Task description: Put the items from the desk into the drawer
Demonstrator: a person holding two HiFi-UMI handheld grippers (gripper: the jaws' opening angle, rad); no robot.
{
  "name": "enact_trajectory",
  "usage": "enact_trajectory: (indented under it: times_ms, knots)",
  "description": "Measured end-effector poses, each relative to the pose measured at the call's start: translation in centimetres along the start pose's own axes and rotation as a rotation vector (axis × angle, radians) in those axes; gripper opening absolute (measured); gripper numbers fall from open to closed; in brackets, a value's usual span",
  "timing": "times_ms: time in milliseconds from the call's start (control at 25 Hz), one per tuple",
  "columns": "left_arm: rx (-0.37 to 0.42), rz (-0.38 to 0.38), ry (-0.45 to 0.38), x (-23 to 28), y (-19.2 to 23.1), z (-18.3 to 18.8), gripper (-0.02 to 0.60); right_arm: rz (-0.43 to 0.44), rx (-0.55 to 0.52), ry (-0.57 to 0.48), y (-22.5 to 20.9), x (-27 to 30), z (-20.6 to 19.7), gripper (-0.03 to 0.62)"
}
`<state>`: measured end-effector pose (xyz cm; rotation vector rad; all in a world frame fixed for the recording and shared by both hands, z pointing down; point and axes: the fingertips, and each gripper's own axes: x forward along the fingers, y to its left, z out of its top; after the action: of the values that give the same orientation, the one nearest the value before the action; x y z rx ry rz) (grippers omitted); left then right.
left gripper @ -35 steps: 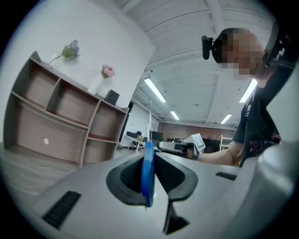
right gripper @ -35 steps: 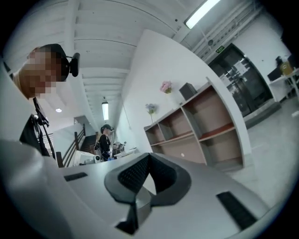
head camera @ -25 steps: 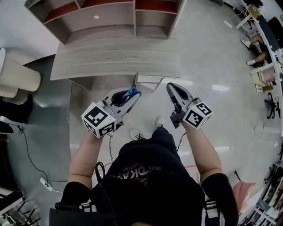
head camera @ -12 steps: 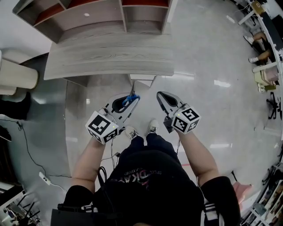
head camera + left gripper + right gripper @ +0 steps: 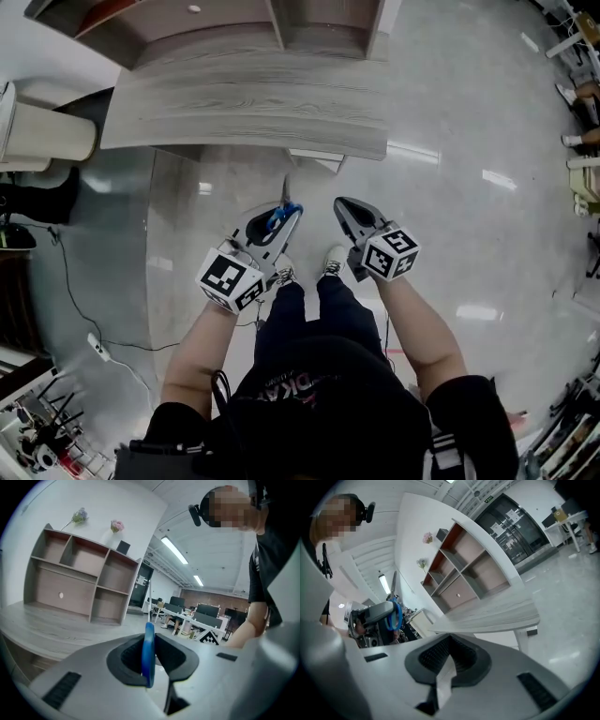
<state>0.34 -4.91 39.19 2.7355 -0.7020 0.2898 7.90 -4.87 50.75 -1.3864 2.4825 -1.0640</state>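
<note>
Pretty bright and even, ceiling strip lights (image 5: pixel 174 550) bouncing glare patches off the glossy floor (image 5: pixel 469 216), heavy fisheye bending with black corners in both gripper views, and the left hand-held gripper (image 5: pixel 149 641) soft up close.

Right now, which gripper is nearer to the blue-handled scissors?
Left. The left gripper holds the scissors by the blue handle, blades pointing toward the desk. The right gripper is shut and empty, beside them, not touching.
</note>
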Motion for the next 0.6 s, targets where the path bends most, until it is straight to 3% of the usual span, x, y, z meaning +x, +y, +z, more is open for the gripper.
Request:
enact_trajectory:
  times_ms: [280, 480, 600]
  knots:
    - [0.031, 0.001, 0.022, 0.1, 2.6, -1.9, 0.061, -0.011, 0.082, -0.047, -0.8, 2.9, -1.6, 0.026]
    - [0.067, -0.071, 0.040, -0.3, 3.7, -4.2, 0.061, -0.049, 0.157, -0.085, -2.7, 5.4, -4.4, 0.130]
    - [0.074, -0.107, 0.069, -0.7, 4.2, -5.7, 0.061, -0.078, 0.257, -0.134, -4.4, 6.8, -5.5, 0.194]
